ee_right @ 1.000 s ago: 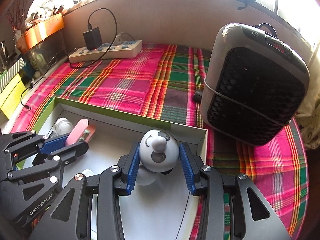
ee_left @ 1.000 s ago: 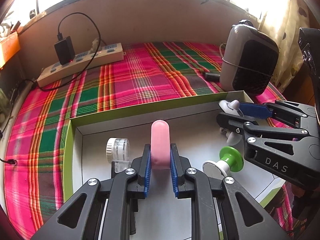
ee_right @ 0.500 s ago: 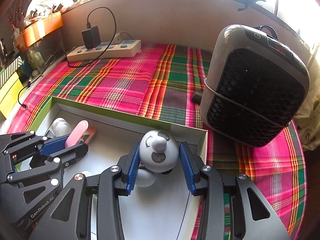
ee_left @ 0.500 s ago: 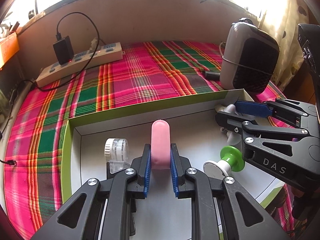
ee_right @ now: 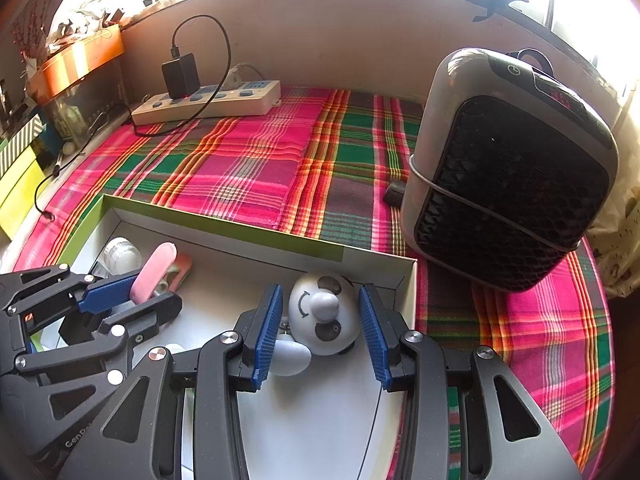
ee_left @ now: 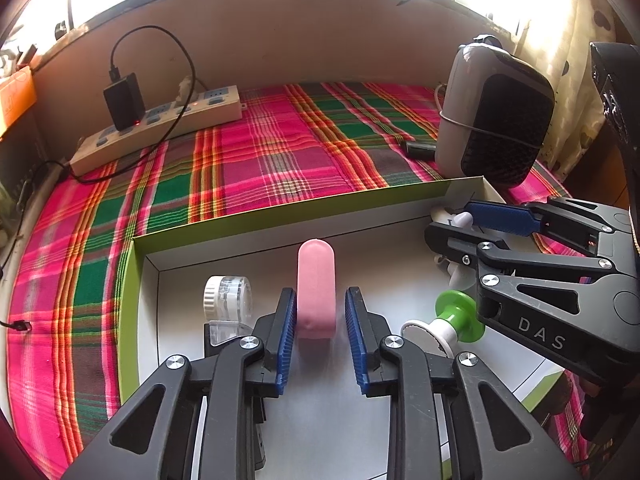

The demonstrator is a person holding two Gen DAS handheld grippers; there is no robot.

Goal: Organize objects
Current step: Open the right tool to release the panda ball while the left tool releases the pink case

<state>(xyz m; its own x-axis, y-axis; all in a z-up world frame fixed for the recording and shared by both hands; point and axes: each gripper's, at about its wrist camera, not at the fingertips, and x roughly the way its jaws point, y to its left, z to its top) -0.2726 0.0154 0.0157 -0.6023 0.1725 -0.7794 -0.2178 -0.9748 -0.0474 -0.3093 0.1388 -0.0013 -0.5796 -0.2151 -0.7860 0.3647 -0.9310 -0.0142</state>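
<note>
A pink rounded case point(ee_left: 315, 290) stands between the fingers of my left gripper point(ee_left: 320, 322), inside a shallow white box with a green rim point(ee_left: 280, 210). The left jaws are open, with gaps on both sides of the case. My right gripper point(ee_right: 322, 326) is open around a white panda-face toy point(ee_right: 324, 314) at the box's right corner point(ee_right: 408, 270); small gaps show on both sides. The pink case also shows in the right wrist view point(ee_right: 154, 266).
In the box lie a clear jar with a white lid point(ee_left: 228, 298) and a green-and-white knob point(ee_left: 452, 318). A grey-black heater point(ee_right: 508, 168) stands right of the box. A power strip with a charger point(ee_left: 160, 128) lies at the back on the plaid cloth.
Both grippers have opened: the left jaws came off the pink case and the right jaws came off the panda toy. Both objects rest in the box.
</note>
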